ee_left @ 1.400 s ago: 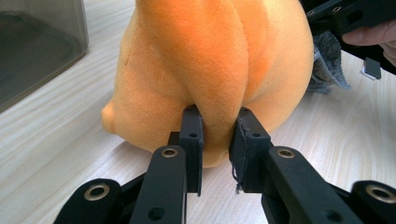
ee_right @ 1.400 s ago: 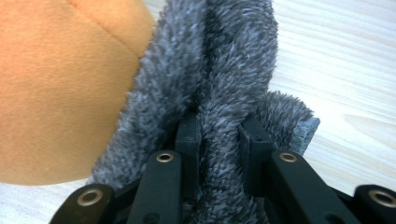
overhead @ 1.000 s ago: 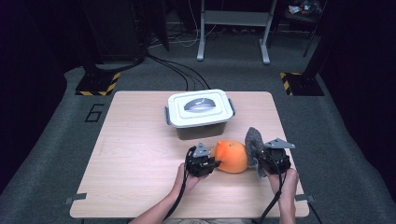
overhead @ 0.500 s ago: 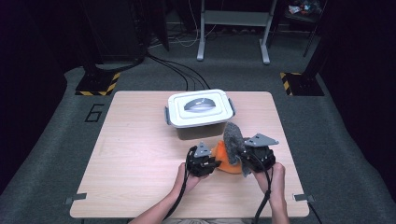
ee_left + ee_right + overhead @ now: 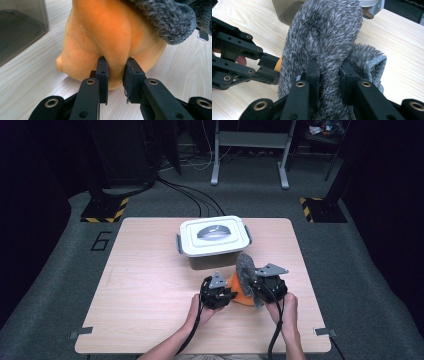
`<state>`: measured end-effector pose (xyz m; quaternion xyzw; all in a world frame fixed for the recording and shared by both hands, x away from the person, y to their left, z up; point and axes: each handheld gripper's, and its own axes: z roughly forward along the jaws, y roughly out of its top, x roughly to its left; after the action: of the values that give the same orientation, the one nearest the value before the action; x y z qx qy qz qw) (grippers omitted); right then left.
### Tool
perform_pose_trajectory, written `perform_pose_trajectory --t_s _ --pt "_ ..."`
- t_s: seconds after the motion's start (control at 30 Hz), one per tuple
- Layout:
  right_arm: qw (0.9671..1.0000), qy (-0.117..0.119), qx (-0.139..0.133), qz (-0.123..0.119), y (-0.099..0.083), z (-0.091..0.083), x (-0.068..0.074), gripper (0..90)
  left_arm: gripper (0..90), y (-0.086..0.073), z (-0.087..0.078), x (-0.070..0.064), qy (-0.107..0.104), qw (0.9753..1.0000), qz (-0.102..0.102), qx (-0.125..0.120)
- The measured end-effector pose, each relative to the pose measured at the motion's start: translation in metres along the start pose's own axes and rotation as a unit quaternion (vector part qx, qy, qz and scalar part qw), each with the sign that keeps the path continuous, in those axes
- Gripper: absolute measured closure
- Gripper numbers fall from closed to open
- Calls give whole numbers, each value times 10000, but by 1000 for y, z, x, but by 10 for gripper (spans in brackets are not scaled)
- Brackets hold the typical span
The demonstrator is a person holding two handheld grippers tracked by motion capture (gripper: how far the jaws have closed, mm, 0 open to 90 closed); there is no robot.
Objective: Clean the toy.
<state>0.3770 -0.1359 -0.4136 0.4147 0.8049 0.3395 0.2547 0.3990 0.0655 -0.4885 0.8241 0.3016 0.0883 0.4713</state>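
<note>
An orange plush object (image 5: 241, 296) lies on the wooden table (image 5: 150, 285) near its front edge, in front of the box. My left gripper (image 5: 227, 295) (image 5: 116, 71) is shut on a fold of the orange plush (image 5: 105, 32). A grey fuzzy cloth (image 5: 245, 269) (image 5: 324, 32) stands up over the plush's right side, and its edge (image 5: 170, 22) drapes onto the plush. My right gripper (image 5: 256, 286) (image 5: 329, 68) is shut on that cloth. In the right gripper view, the left gripper (image 5: 265, 66) shows at the left with a sliver of orange (image 5: 277, 64) at its tips.
A grey plastic box with a white lid and handle (image 5: 212, 236) stands at the table's back middle, just behind the plush; its tinted wall (image 5: 20, 27) (image 5: 287, 10) is close by. Bare wood lies to the left and right.
My right gripper has carried the grey cloth leftward, from beside the orange plush to over its right side. The left gripper has kept its hold and barely moved.
</note>
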Motion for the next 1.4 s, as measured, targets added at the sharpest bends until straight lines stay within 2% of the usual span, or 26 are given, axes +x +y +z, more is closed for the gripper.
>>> perform_pose_trajectory --t_s 0.33,0.77,1.03,1.23,1.4 --pt "9996 -238 71 130 -9 -5 -12 732 754 0 0 1 -25 10000 15 -8" --pt "9967 -434 318 613 -32 -3 -33 732 754 -1 0 1 -33 10000 14 -9" --pt "9926 -588 570 892 -46 7 -42 731 753 -1 0 1 -37 10000 9 -2" --pt "9900 -545 803 1025 -56 18 -49 730 753 -1 0 1 -34 10000 -8 -12" --pt "9864 -458 1062 1165 -66 29 -54 728 754 -2 0 1 -44 10000 -33 -6"
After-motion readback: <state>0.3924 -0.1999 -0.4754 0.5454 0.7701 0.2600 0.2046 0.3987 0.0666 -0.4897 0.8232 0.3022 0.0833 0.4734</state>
